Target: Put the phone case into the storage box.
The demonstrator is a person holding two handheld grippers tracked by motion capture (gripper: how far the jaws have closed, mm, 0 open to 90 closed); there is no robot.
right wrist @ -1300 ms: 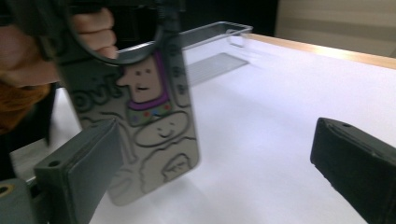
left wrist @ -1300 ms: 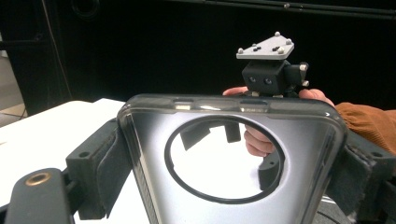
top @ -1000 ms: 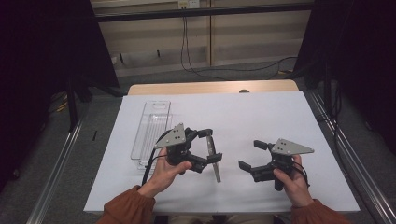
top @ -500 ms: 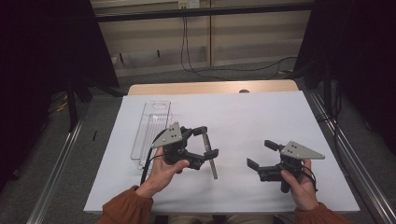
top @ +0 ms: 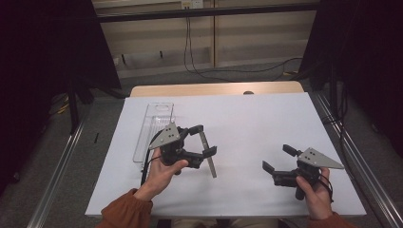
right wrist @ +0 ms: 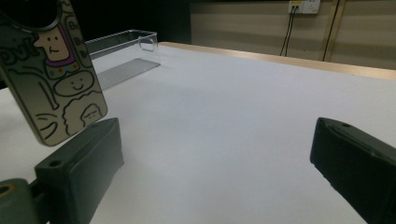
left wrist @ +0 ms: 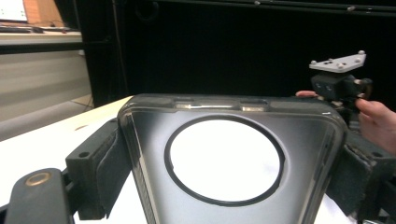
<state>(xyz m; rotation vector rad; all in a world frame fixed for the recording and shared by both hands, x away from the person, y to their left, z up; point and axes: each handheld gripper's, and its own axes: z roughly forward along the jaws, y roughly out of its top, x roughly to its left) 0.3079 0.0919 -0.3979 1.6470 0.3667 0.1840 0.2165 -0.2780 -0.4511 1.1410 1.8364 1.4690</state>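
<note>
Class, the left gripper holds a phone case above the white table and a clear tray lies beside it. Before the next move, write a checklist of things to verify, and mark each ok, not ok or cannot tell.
1. Left gripper clamps the translucent phone case with the round ring on both side edges: ok.
2. Case lifted off the white table: cannot tell.
3. Right gripper open and holding nothing: ok.
4. Right gripper apart from the case: ok.
5. Long clear plastic tray lies flat with nothing visible in it: ok.
6. Whether the case would fit in the tray: cannot tell.
</note>
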